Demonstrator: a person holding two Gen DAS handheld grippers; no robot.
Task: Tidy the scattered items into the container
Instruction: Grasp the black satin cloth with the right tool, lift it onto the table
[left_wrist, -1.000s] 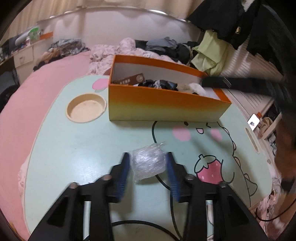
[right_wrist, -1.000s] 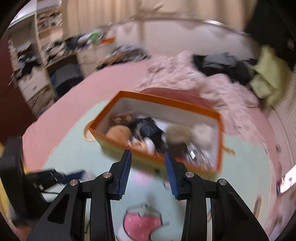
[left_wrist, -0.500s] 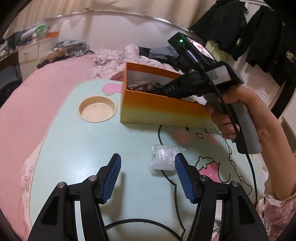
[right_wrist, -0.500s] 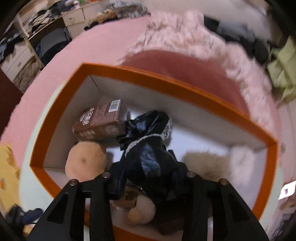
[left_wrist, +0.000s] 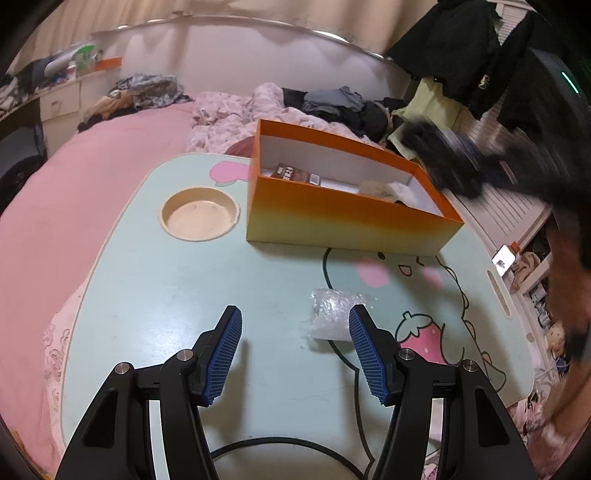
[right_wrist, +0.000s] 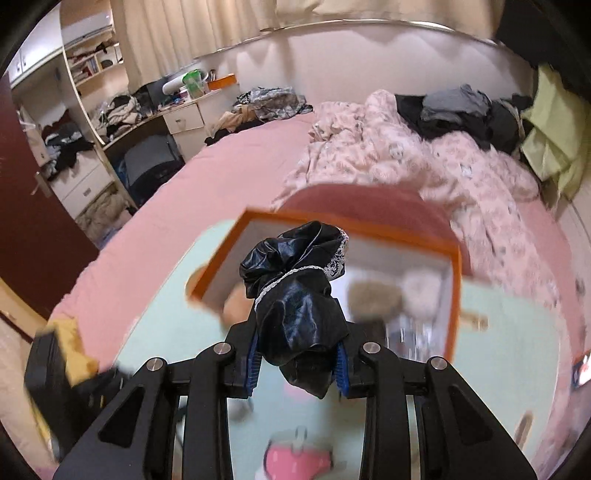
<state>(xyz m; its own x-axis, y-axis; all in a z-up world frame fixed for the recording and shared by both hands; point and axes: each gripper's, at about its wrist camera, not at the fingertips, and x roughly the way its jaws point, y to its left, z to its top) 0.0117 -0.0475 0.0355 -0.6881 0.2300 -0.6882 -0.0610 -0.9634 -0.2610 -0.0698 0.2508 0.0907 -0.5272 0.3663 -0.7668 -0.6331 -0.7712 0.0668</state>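
Now the right gripper (right_wrist: 299, 365), clamped on the black lace-trimmed cloth (right_wrist: 295, 291), has lifted it out of the orange box (left_wrist: 351, 218). The left gripper (left_wrist: 295, 350) has opened, leaving the plastic wrap (left_wrist: 332, 314) on the surface (left_wrist: 166, 288), so 2 items sit outside.

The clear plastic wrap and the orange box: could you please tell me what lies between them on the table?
Nothing; in the left wrist view, only bare table separates the plastic wrap from the orange box.
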